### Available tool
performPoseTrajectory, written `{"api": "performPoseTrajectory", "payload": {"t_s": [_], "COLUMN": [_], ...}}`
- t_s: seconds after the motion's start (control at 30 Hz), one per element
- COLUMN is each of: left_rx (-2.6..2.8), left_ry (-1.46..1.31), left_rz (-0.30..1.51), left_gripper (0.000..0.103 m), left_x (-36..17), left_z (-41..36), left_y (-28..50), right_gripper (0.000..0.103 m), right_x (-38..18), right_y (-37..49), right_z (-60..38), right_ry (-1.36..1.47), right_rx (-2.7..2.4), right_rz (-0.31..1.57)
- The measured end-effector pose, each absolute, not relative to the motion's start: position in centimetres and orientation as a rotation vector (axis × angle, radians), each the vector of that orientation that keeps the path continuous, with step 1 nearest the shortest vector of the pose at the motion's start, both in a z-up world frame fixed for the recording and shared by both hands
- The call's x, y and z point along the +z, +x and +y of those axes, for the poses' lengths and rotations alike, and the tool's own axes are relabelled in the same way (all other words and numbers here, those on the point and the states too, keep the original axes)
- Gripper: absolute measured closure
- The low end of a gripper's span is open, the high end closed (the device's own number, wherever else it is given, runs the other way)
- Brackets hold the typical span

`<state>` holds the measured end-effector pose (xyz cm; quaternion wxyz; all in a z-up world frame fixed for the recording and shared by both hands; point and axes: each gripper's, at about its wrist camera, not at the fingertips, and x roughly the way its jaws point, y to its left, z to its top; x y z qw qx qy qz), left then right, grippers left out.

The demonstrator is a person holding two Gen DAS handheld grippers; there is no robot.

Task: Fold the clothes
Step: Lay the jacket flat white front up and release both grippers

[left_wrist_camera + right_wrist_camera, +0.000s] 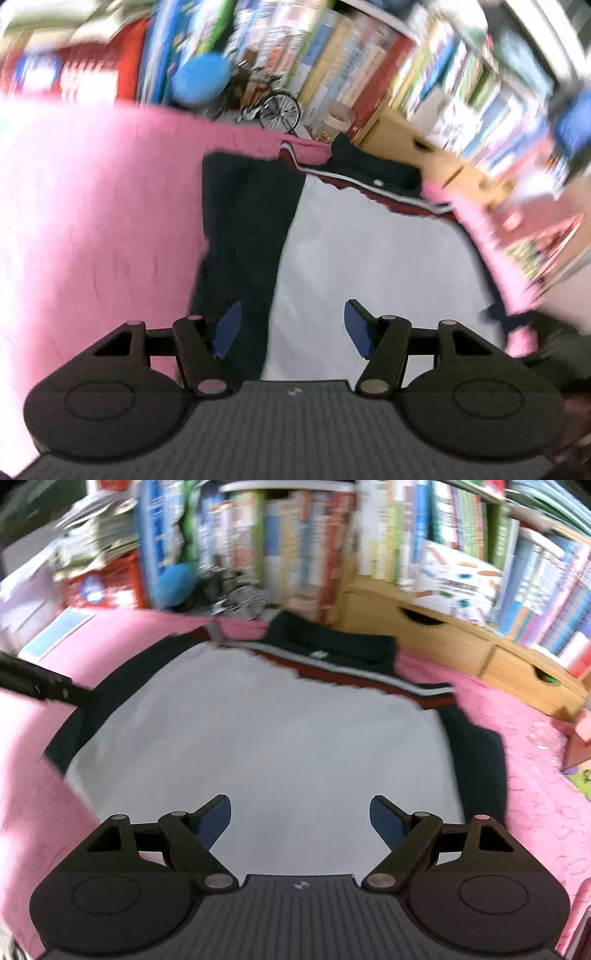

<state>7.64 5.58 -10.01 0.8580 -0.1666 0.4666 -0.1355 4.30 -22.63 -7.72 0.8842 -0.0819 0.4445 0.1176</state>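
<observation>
From the left wrist we see one garment (pixel 369 258), white-bodied with dark sleeves, spread flat on a pink blanket (pixel 92 221); our left gripper (pixel 291 328) hangs above it, fingers wide, holding nothing. The right wrist alone shows two wooden drawers (pixel 480 653); our right gripper (pixel 300 821) gapes empty over the white panel.

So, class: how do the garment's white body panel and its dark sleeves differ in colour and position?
The white body panel is pale and fills the garment's middle; the dark sleeves are navy and run along its two sides. The panel is broad; each sleeve is a narrow strip. Both lie flat on the pink bedspread.
</observation>
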Motion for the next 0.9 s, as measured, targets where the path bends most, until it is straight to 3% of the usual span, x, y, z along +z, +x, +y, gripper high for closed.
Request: {"api": "performPoseTrajectory", "payload": {"t_s": [0.27,0.6,0.77,0.9], "left_rx": [-0.278,-0.313,-0.423,-0.440], "left_ry": [-0.210,-0.380,-0.475,-0.488], "left_rz": [0.987,0.967,0.874,0.937], "left_gripper": [0.044,0.050,0.050,0.050], "left_x": [-12.4,-13.6,-12.2,-13.8], "left_z": [5.8,8.5,9.7,10.2], "left_y": [6.1,7.5,6.7,8.8], "right_gripper": [0.020,0.020,0.020,0.020], "right_x": [-9.1,-8.7,-8.9,-9.0], "right_y": [1.7,2.0,2.1,2.2], "right_z": [-18.9,-17.7,-17.6,-17.4], "right_ry": [-0.176,-0.146,-0.164,-0.182], "right_rx": [0.324,0.317,0.305,0.300], "right_rz": [0.991,0.980,0.992,0.991]}}
